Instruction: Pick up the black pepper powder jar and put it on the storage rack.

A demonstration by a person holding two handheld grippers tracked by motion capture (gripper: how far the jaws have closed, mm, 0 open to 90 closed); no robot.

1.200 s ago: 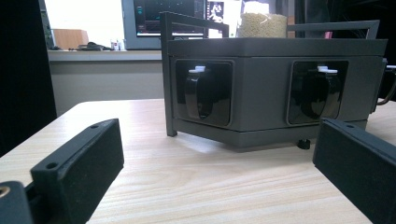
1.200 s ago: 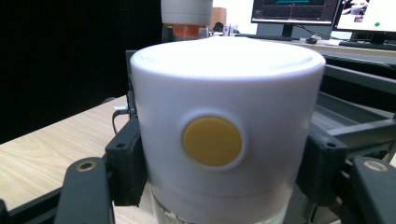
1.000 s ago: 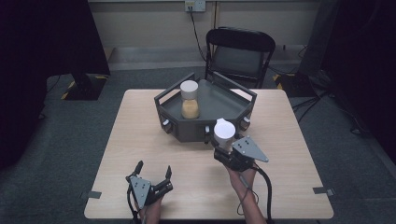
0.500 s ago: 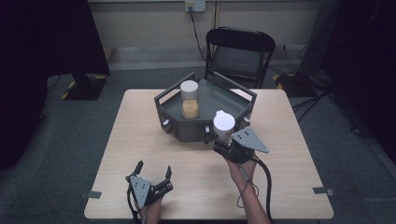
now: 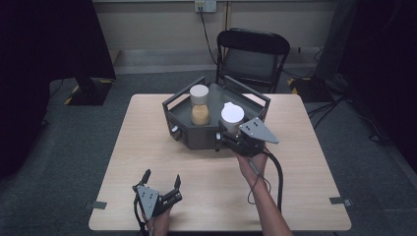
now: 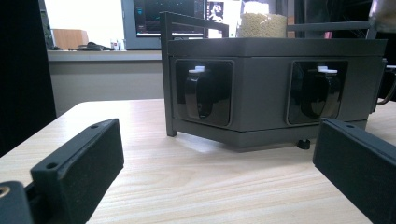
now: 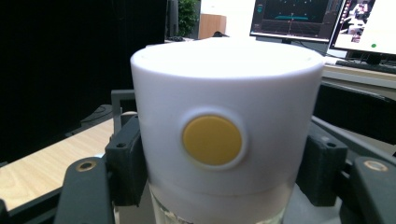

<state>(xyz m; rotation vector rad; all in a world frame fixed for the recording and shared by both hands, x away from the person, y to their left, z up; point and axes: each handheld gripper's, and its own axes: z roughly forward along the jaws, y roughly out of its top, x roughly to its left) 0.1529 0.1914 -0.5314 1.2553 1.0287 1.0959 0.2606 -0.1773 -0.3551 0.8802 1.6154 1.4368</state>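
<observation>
A jar with a white lid (image 5: pixel 232 114) hangs at the near right corner of the dark grey tray (image 5: pixel 179 120), and my right gripper (image 5: pixel 231 133) is shut on it. In the right gripper view the lid (image 7: pixel 224 93) bears a yellow dot, with a black jaw pressed against each side, and the right gripper (image 7: pixel 219 161) grips just under it. A second white-lidded jar of yellowish grains (image 5: pixel 199 104) stands inside the tray. My left gripper (image 5: pixel 162 176) rests low near the table's front edge, open and holding nothing. In its own view the left gripper (image 6: pixel 217 172) faces the tray's front wall (image 6: pixel 261 93).
The tray sits at the back middle of the light wooden table (image 5: pixel 305 162). Its front wall has two recesses with black knobs (image 6: pixel 201 93). A black folding chair (image 5: pixel 253 54) stands behind the table. The right gripper's cable (image 5: pixel 279 182) trails along the forearm.
My right gripper has risen and moved away from the person with the jar, from in front of the tray to its near right corner. The left gripper has kept still.
</observation>
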